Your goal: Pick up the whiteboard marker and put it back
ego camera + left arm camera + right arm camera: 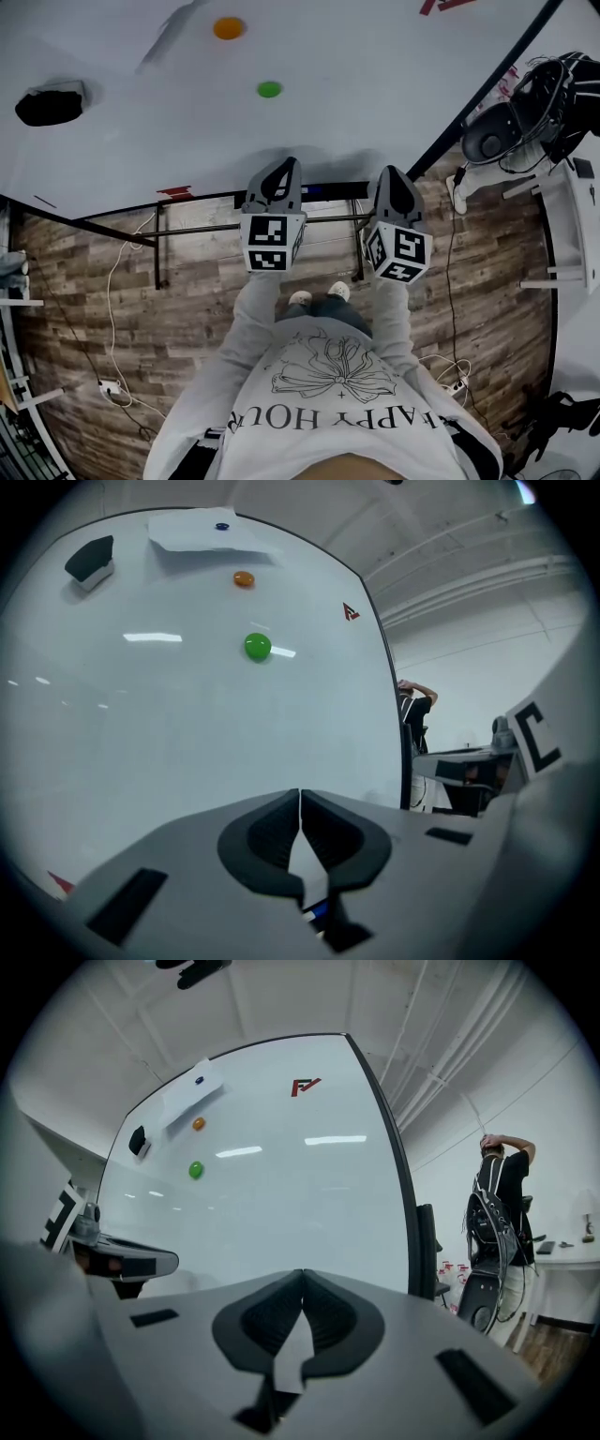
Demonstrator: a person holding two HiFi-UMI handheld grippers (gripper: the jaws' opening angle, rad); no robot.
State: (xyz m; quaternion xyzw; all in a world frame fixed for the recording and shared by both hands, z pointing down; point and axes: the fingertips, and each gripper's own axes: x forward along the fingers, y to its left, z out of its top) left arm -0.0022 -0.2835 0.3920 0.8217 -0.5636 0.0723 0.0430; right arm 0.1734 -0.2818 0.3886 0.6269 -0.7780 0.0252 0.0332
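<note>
Blue whiteboard marker [316, 911], mostly hidden below left tool [300, 797]

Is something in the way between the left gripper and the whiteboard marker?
Nothing visible does. The left gripper, fingers shut and empty, is at the whiteboard's ledge; a small blue thing there, probably the marker, lies just to its right with nothing between them.
</note>
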